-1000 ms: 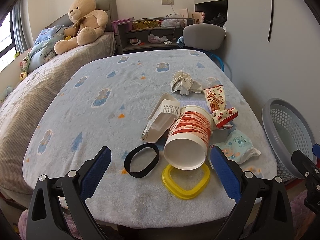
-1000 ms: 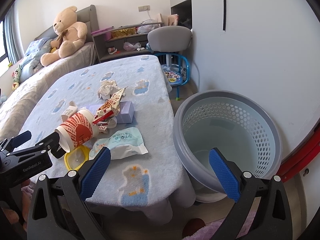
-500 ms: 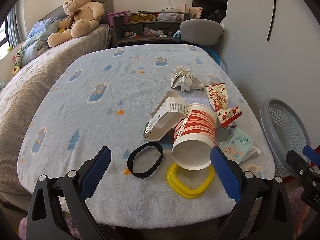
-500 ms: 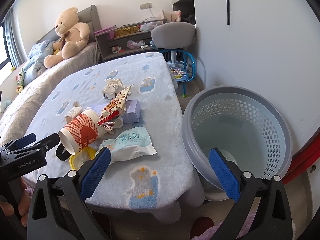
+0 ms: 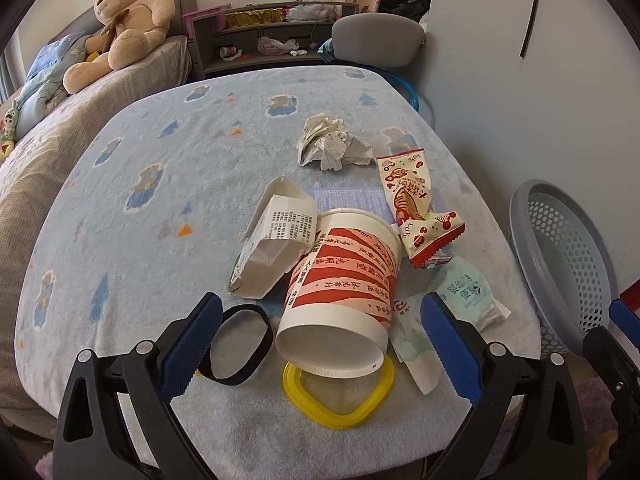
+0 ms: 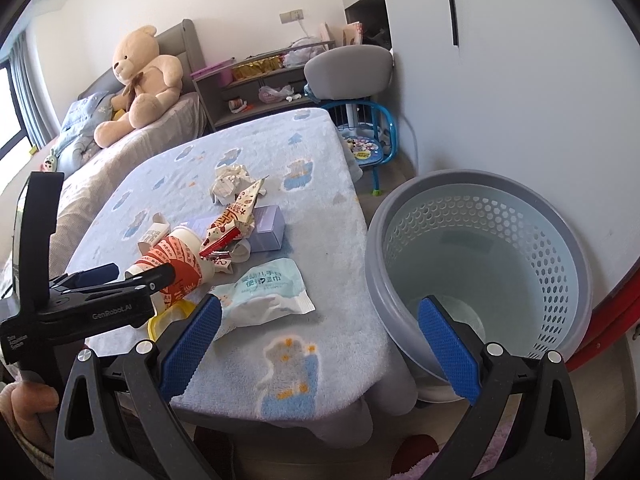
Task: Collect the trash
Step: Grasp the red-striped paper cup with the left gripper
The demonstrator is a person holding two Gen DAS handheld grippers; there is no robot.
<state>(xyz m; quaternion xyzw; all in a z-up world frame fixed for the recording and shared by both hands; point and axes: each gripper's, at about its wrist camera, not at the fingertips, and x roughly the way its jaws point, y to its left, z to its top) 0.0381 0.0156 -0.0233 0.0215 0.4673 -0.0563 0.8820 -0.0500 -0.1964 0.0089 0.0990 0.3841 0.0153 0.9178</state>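
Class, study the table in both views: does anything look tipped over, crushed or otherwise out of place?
Yes. The red-and-white paper cup lies on its side, its base over a yellow ring. Beside it a white carton is torn open, and crumpled paper sits farther back.

My left gripper [image 5: 320, 336] stands before the tipped cup [image 5: 344, 284]; the basket [image 6: 480, 264] stands right of the table [image 6: 320, 344].

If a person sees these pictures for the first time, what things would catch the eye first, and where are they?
First the heap of trash near the table's front edge: a red-and-white paper cup on its side, resting on a yellow ring, with a white carton touching it. Next, the grey perforated basket on the floor beside the table, and the big teddy bear on the bed behind. The open left claw frames the cup.
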